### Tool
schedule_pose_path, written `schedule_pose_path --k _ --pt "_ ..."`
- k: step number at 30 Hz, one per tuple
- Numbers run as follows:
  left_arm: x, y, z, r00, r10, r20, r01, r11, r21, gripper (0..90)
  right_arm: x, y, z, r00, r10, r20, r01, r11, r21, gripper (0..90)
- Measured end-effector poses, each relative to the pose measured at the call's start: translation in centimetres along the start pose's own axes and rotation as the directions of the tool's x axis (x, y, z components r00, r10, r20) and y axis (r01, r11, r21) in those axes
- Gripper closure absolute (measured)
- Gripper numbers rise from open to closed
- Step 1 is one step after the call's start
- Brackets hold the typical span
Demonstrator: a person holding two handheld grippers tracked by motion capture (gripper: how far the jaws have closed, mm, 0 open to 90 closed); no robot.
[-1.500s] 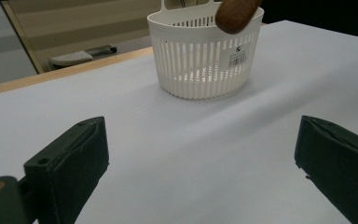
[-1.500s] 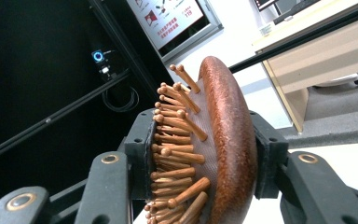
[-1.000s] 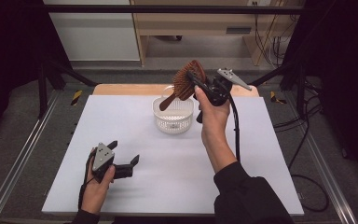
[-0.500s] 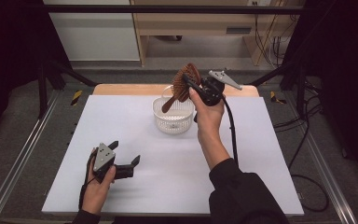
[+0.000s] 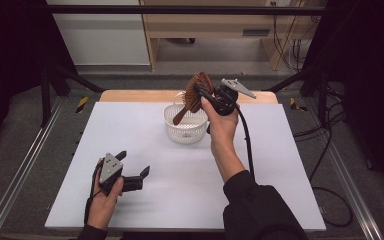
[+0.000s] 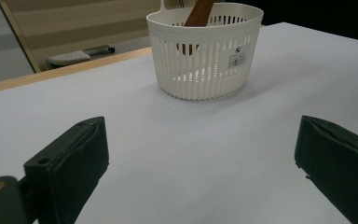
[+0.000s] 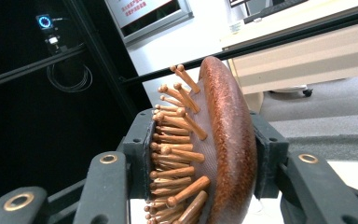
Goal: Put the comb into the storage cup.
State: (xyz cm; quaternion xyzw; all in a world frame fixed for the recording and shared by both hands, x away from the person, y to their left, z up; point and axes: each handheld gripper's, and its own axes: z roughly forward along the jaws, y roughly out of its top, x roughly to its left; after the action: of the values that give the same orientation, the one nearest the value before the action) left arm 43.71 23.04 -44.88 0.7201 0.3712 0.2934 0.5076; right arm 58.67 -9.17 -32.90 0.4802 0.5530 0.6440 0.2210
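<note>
Right gripper [image 5: 202, 95] clamped on brush [image 5: 196, 94] head, upper centre, handle tip inside basket [image 5: 177, 127]; lower straight, release once seated; left gripper [image 5: 130, 172] open, empty, lower left.

A white sheet [image 5: 180, 175] is laid over the bench [image 5: 130, 95], whose wooden far edge is left bare. Metal rails [image 5: 25, 165] are seen along both sides, on grey floor [image 5: 370, 200]. Behind stand a wooden shelf [image 5: 205, 30] and a white cabinet [image 5: 100, 35]. Cables [image 5: 330, 150] lie at the right.
</note>
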Motion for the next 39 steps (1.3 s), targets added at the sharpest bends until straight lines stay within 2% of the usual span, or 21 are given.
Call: schedule_pose_path --k 2,14,22,25,28,39 --pt "0.0 0.0 0.0 1.0000 -0.001 0.000 0.001 1.0000 -0.001 3.0 0.1 -0.2 0.1 0.9999 -0.011 -0.001 0.011 1.000 0.004 51.6" --pt "0.1 0.0 -0.1 0.9999 -0.015 0.003 0.015 0.9998 -0.011 3.0 -0.1 -1.3 0.7 1.0000 0.005 -0.005 -0.005 1.000 0.026 51.5" --pt "0.4 0.1 -0.3 0.9997 -0.024 0.002 0.024 0.9993 -0.027 3.0 -0.5 -2.0 0.9 0.9999 0.013 0.009 -0.013 0.999 0.034 51.2" --pt "0.4 0.1 -0.3 0.9997 -0.025 0.001 0.025 0.9994 -0.025 3.0 -0.6 -2.1 0.9 0.9997 0.023 0.008 -0.023 0.999 0.033 51.2" --pt "0.4 0.1 -0.3 0.9997 -0.026 0.001 0.026 0.9993 -0.026 3.0 -0.8 -2.3 1.1 0.9986 0.053 0.007 -0.053 0.998 0.035 51.1" --pt "0.6 0.0 -0.3 0.9995 -0.032 -0.002 0.032 0.9991 -0.027 3.0 -1.3 -2.7 1.3 0.9974 0.072 0.009 -0.072 0.997 0.028 51.1"
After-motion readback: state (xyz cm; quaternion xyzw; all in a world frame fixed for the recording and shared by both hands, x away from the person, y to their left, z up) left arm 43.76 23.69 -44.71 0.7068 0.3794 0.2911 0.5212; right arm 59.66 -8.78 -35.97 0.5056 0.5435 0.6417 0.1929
